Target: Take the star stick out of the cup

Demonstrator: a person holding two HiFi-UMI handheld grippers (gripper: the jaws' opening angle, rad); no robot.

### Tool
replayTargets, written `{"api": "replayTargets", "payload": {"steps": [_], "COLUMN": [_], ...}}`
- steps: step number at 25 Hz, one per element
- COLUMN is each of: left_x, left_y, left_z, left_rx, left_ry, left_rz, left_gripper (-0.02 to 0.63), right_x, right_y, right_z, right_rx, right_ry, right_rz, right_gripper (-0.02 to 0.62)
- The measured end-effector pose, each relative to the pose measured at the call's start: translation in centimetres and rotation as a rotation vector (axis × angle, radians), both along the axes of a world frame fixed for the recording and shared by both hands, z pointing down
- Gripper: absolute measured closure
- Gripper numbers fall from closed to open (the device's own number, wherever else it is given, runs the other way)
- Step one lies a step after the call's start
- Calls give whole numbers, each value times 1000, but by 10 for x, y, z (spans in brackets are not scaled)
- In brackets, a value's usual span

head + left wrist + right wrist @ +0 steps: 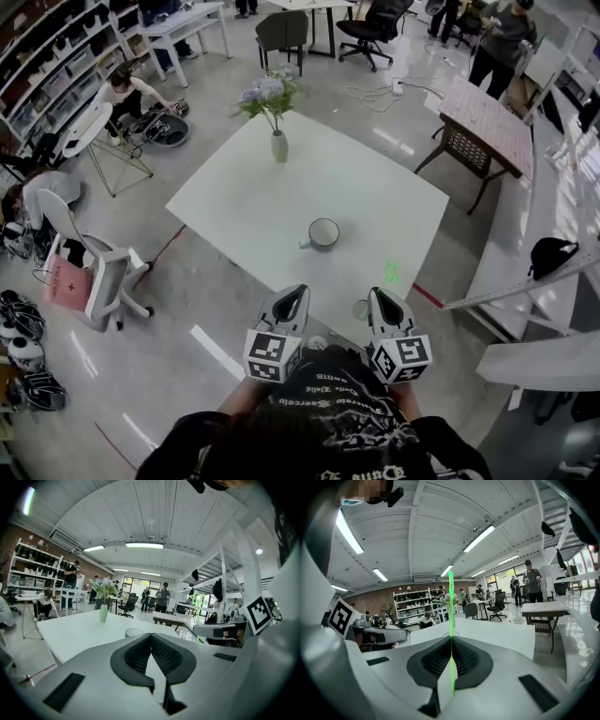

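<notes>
Green star stick stands clamped upright in the right claw.

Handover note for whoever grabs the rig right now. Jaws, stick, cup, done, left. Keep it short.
Left gripper: jaws shut, nothing between them.
Right gripper: jaws shut on the star stick, which stands up out of the jaws.
Cup: upright on the white table, ahead of both grippers, apparently empty.
Done: the star stick is out of the cup.
Left: probably only to set the star stick down, if that is wanted.
</notes>
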State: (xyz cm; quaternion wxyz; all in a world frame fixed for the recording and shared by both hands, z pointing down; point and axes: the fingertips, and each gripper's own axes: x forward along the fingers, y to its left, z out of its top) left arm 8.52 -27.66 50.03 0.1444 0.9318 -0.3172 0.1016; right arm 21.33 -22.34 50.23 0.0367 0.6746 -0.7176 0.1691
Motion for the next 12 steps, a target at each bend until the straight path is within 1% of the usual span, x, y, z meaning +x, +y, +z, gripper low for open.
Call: {"api": "replayTargets", "payload": {"steps": [12], "left_x": [-9], "left_y": [-5], "left_z": [-1], "left_rx": [-17], "left_ry": [-7], "left_rz": [-29], "left_gripper": [586], "right_x": [-9], "right_y": [-7], "right_z": [-3], "right_rx": [-2], "right_ry": [9], "right_rz": [-27], "right_gripper": [583]}}
